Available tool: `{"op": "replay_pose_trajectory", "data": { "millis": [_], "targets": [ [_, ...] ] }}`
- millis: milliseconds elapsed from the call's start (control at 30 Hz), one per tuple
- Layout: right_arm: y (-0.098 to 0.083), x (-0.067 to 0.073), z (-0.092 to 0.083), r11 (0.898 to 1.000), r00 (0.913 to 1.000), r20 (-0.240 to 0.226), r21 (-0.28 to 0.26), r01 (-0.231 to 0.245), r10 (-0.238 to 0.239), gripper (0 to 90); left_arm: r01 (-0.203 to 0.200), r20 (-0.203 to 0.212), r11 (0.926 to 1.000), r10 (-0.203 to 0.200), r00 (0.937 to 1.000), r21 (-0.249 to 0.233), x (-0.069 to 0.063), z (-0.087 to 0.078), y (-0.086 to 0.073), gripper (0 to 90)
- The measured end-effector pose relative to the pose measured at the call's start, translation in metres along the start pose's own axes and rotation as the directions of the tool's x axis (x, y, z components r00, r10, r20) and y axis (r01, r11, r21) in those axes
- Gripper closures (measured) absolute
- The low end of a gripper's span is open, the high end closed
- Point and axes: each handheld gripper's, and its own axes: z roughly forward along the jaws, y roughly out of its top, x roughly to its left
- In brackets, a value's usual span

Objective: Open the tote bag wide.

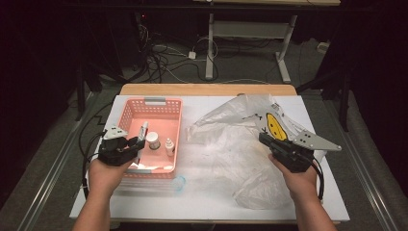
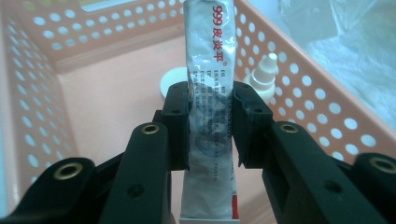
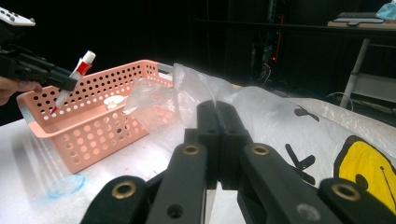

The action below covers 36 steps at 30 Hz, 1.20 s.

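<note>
High view: one pink basket (image 1: 126, 111) on the white desk (image 1: 207, 192), one clear bag (image 1: 231, 144) beside it. Inside the basket, one jar (image 1: 153, 140), one dropper bottle (image 1: 169, 146), one flat box (image 1: 156, 167). One tube (image 2: 208, 70) clamped in the left gripper (image 2: 211, 126), raised over the basket. Right gripper (image 3: 216, 140) pinched tight on a fold of the bag. One blue cap (image 1: 179, 183) on the desk by the basket.

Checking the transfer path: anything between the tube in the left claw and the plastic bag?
Nothing visible. The tube is clamped in the left claw above the basket; bare table lies between it and the plastic bag.
</note>
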Motion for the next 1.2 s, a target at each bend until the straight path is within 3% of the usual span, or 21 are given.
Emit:
{"op": "replay_pose_trajectory", "data": {
  "millis": [233, 633, 1133, 1200],
  "targets": [
    [0.001, 0.001, 0.0, 1.0, 0.9999, -0.005, -0.001, 0.011, -0.011, 90.0, -0.002, 0.022, 0.9997, 0.002, 0.9998, -0.024, -0.009, -0.002, 0.003, 68.2],
    [0.001, 0.002, -0.001, 1.0, 0.9999, -0.008, 0.003, 0.012, -0.012, 90.0, -0.055, 0.071, 0.995, 0.061, 0.9956, -0.083, -0.038, -0.01, 0.017, 68.1],
    [0.004, 0.005, -0.003, 1.0, 0.9998, -0.011, -0.007, 0.016, -0.016, 90.0, -0.1, 0.158, 0.9891, 0.116, 0.9806, -0.108, -0.07, -0.008, 0.024, 68.1],
    [0.005, 0.006, -0.004, 1.0, 0.9997, -0.012, -0.011, 0.019, -0.019, 90.0, -0.118, 0.172, 0.9873, 0.135, 0.9757, -0.106, -0.074, -0.008, 0.024, 68.1]
  ]
}}
